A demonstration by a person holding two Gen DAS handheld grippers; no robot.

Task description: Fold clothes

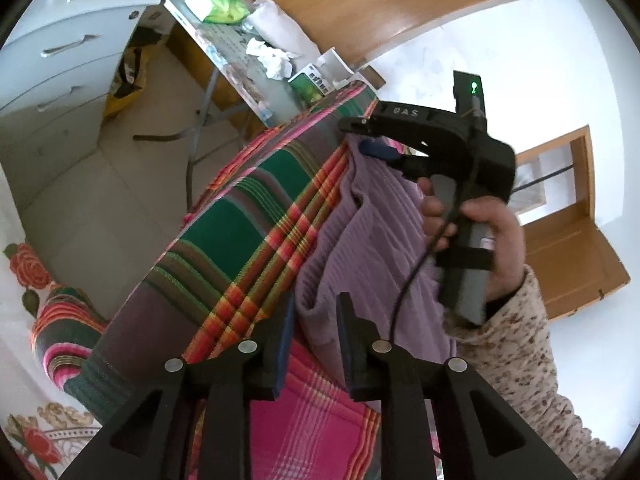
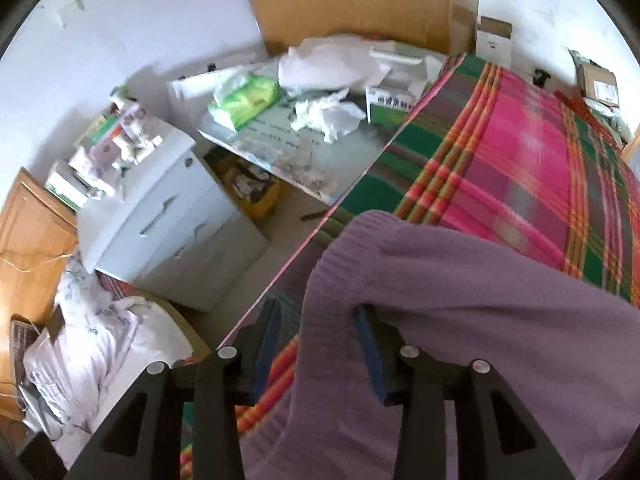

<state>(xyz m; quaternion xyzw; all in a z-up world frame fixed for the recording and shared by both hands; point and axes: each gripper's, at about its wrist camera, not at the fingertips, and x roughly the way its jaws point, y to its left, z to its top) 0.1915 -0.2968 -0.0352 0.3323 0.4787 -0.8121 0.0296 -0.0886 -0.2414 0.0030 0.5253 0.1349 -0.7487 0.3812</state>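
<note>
Closest in the left wrist view, the left gripper (image 1: 314,344) is seen with its jaws standing a little apart. A fold of the purple sweater (image 1: 360,248) lies between them, but the pads do not seem to be pressing on it, so nothing is held there.

In the right wrist view, the right gripper (image 2: 316,354) is seen with its jaws wider apart. The sweater's thick rolled edge (image 2: 320,280) runs between the fingers, near the right pad (image 2: 370,354), and it does not look pinched either. From the left wrist view, a black finger of that gripper is seen touching the top edge of the sweater, held by a hand (image 1: 480,232) in a speckled sleeve (image 1: 516,344).

The sweater is spread on the striped bed cover (image 1: 248,216), near the edge of the bed. Its long side is stretched from one gripper to the other, so both are right at the cloth, each at one end. It is probably about to be grabbed again or smoothed for a fold.

The sweater is soft, ribbed knit and floppy. The cover is flat woven cloth with green, pink and orange stripes.

Farther away, a messy table (image 2: 288,140) with crumpled white paper (image 2: 324,116) is seen, then a white drawer chest (image 2: 172,216).
</note>
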